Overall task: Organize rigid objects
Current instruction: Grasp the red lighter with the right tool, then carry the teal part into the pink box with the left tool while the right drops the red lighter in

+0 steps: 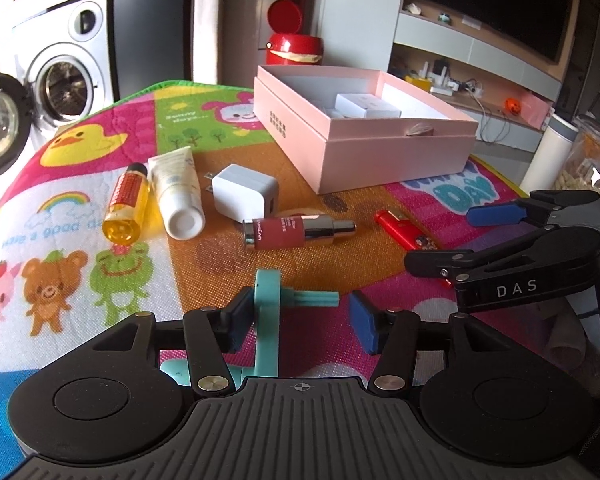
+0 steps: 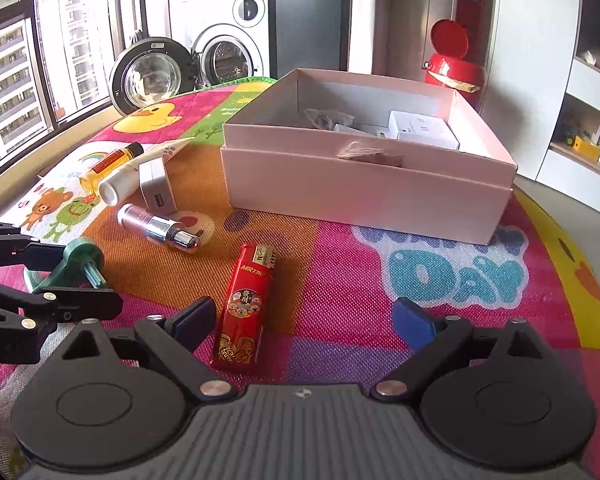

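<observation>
On a bright cartoon-printed mat (image 1: 80,216), several small things are laid out before a pink box (image 1: 364,136), which is seen at about one o'clock in the left wrist view. Inside the box, a white carton (image 1: 366,105) can be made out.

The left gripper (image 1: 298,320) is held wide open. A teal plastic clip (image 1: 268,308) is seen between its jaws, touching the left pad, while the right pad stands clear of it; a firm grip is not shown.

The right gripper (image 2: 304,320) is likewise spread wide, and nothing is held by it. A red lighter (image 2: 246,308) is seen lying on the mat between its fingers, nearer the left one, touched by neither as far as can be told.

At about eleven o'clock of the left view, an orange bottle (image 1: 126,208) and a white tube (image 1: 178,192) are laid side by side, touching. Just beside them, toward twelve, a white charger (image 1: 242,194) is placed, and a pink cosmetic bottle (image 1: 296,230) with a silver cap is laid just in front of it.

Beyond the mat, a washing machine (image 2: 228,46) with its door open and a red bin (image 1: 290,42) are seen.
</observation>
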Action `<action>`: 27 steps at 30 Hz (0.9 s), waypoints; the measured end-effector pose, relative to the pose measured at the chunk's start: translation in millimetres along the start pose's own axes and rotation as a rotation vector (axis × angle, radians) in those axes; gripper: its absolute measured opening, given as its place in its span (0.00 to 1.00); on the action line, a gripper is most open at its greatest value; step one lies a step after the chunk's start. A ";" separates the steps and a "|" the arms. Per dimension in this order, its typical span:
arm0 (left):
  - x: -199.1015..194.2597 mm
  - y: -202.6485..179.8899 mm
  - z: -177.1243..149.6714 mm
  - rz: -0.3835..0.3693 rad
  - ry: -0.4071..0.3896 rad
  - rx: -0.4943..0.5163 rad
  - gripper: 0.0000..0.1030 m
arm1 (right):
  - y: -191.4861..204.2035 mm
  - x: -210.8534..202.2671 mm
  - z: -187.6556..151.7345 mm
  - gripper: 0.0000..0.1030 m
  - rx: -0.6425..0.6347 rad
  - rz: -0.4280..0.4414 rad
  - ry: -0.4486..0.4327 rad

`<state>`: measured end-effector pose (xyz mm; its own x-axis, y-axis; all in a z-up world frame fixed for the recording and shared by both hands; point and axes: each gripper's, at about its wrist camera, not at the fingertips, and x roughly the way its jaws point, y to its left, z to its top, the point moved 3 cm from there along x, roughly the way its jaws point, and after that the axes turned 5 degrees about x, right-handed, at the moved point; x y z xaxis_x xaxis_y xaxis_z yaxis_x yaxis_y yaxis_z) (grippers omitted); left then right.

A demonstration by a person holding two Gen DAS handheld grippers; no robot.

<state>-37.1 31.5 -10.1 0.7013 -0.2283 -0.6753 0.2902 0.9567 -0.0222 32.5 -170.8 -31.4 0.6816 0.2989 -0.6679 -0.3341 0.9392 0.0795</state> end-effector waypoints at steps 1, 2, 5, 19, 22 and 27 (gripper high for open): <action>-0.3 -0.7 -0.5 0.004 -0.002 0.015 0.52 | 1.0 -0.1 0.1 0.92 -0.003 -0.004 -0.001; -0.7 -1.5 -1.3 0.018 -0.005 0.030 0.50 | 2.1 -0.5 0.3 0.89 -0.006 -0.005 -0.005; -3.0 -0.2 -3.5 0.018 -0.021 0.025 0.47 | 8.5 -2.3 1.9 0.70 -0.027 0.020 -0.022; -43.6 -19.0 -0.6 -0.074 -0.132 0.116 0.46 | 20.0 -51.5 10.4 0.22 -0.134 0.089 -0.010; -67.9 -25.6 33.4 -0.112 -0.232 0.156 0.46 | 2.7 -90.5 42.4 0.22 -0.090 0.084 -0.139; -90.4 -30.9 114.4 -0.122 -0.399 0.209 0.46 | -16.6 -138.2 105.7 0.22 -0.063 0.066 -0.325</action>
<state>-35.0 2.0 136.0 0.8379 -0.4273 -0.3396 0.4820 0.8712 0.0931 12.6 -209.9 137.8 0.8255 0.4065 -0.3916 -0.4172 0.9067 0.0619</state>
